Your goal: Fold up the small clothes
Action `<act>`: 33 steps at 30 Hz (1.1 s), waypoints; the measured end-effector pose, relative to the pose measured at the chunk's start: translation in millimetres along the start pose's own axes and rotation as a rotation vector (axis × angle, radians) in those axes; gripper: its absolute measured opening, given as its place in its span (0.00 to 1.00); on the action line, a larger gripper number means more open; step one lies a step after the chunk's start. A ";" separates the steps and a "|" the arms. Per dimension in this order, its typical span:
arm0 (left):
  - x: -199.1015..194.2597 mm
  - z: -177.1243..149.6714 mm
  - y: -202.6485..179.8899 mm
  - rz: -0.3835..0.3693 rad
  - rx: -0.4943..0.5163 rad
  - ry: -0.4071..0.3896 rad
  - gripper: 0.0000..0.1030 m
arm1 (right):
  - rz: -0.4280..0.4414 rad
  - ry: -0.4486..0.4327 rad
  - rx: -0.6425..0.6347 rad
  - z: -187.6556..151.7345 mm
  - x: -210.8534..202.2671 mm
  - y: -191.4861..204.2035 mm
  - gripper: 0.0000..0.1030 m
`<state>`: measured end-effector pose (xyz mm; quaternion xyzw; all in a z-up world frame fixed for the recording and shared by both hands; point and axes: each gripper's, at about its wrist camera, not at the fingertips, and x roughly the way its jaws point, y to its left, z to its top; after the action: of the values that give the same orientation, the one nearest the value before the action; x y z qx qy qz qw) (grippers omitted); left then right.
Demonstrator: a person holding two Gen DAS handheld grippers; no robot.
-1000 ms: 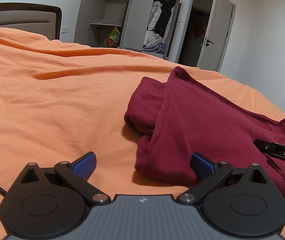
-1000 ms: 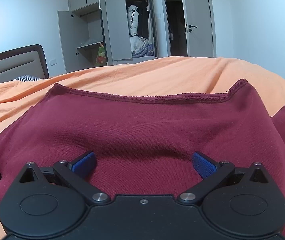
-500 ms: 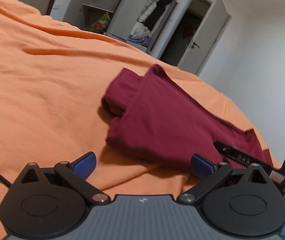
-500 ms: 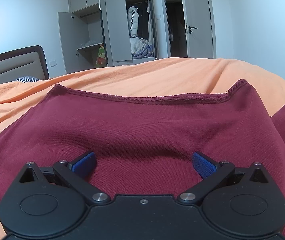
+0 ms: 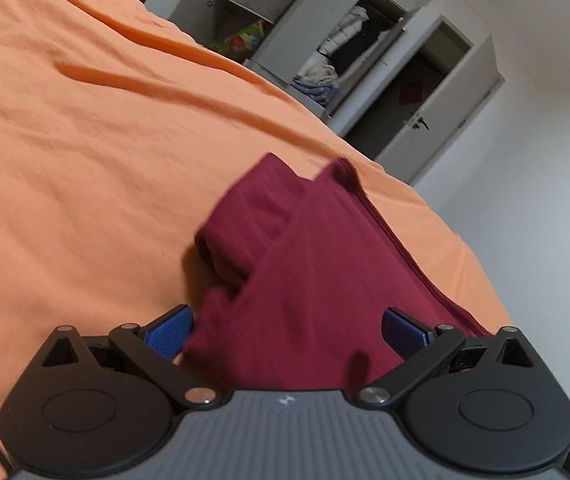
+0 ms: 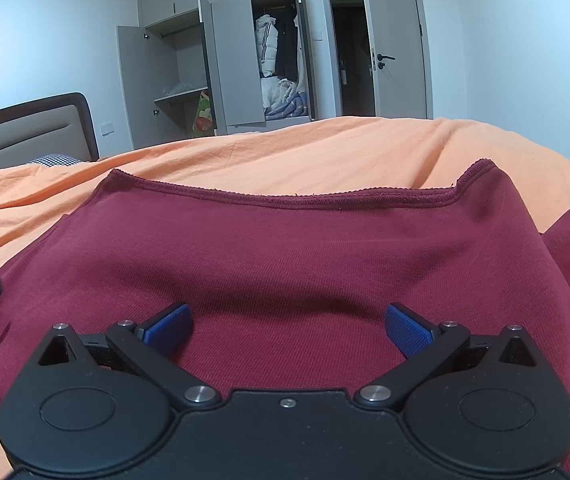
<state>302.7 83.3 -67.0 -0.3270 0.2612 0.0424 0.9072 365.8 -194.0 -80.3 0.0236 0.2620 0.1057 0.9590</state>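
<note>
The left wrist view is motion-blurred, so the maroon garment point(image 5: 309, 280) has soft edges and its folded sleeve near the orange bedspread point(image 5: 85, 160) is hard to read. The garment's near edge is hidden behind the left gripper point(image 5: 287, 330). In the right wrist view the garment point(image 6: 285, 264) runs under the right gripper point(image 6: 287, 330) and off the right edge.

An orange bed point(image 6: 325, 148) carries everything. A maroon garment point(image 6: 285, 248) lies partly folded on its sheet. A patterned pillow point(image 6: 51, 160) sits by the headboard point(image 6: 25, 128).
</note>
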 end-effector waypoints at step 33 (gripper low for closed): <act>20.4 29.6 14.0 0.064 0.081 -0.071 0.75 | 0.000 -0.009 -0.002 -0.5 0.6 0.0 1.00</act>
<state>330.0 110.6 -65.9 -0.2797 0.2406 0.0726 0.9266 366.0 -193.9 -81.1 0.0233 0.2578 0.1059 0.9601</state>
